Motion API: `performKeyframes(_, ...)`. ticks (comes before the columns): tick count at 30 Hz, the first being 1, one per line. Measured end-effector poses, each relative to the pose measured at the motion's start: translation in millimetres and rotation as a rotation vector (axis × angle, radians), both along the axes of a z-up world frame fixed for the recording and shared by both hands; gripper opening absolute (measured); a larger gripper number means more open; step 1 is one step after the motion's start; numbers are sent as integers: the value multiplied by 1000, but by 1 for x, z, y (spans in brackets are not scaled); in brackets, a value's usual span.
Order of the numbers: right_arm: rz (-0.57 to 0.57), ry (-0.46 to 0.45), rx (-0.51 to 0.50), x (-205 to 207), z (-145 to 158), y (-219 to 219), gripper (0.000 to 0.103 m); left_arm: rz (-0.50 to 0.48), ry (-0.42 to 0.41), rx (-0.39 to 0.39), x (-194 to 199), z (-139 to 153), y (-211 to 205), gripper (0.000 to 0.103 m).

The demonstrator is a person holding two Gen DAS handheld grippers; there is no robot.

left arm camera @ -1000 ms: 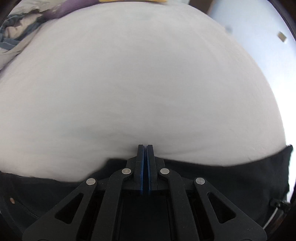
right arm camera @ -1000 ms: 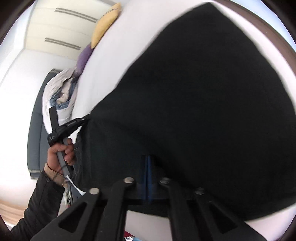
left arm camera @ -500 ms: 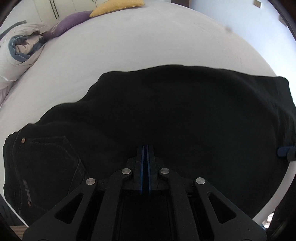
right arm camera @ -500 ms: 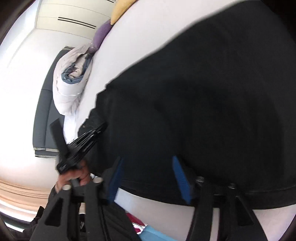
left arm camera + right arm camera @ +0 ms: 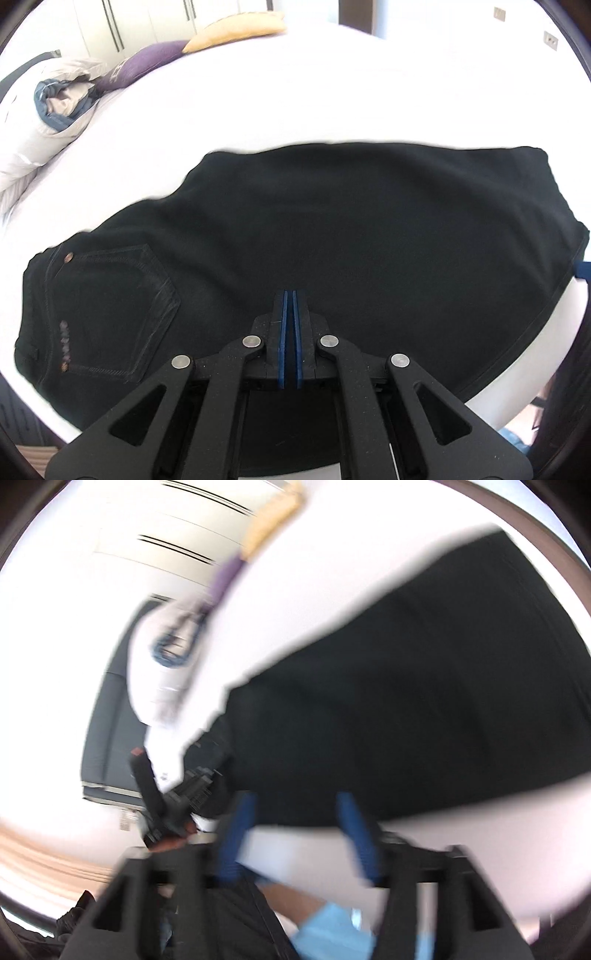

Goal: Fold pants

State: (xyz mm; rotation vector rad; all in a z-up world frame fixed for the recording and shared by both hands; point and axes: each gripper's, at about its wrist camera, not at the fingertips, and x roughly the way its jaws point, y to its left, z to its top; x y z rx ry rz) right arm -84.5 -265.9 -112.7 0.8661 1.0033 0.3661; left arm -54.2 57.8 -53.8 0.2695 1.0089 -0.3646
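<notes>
Lying flat on the white bed [image 5: 332, 96], the black pants [image 5: 369, 229] are showing a back pocket [image 5: 122, 314] at one end and a hemmed edge at the other, near the bed's side. The left gripper [image 5: 290, 299] is hanging over the cloth with its blue pads pressed together and nothing between them. The right gripper [image 5: 295, 812] is standing with its jaws apart, having just been opening, at the pants' near edge with no cloth pinched, though this view is blurred; pillows [image 5: 155, 62] are sitting at the bed's far side.
</notes>
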Motion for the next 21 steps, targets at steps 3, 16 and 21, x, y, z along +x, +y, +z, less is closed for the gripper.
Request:
performKeyframes(3, -17, 15, 37, 29, -21, -1, 74, 4, 85, -20, 6, -23, 7, 2)
performKeyframes(16, -601, 16, 41, -63, -42, -147, 32, 177, 76, -205, 22, -21, 101, 3)
performKeyframes(21, -567, -91, 52, -75, -2, -124, 68, 285, 36, -184, 44, -10, 132, 3)
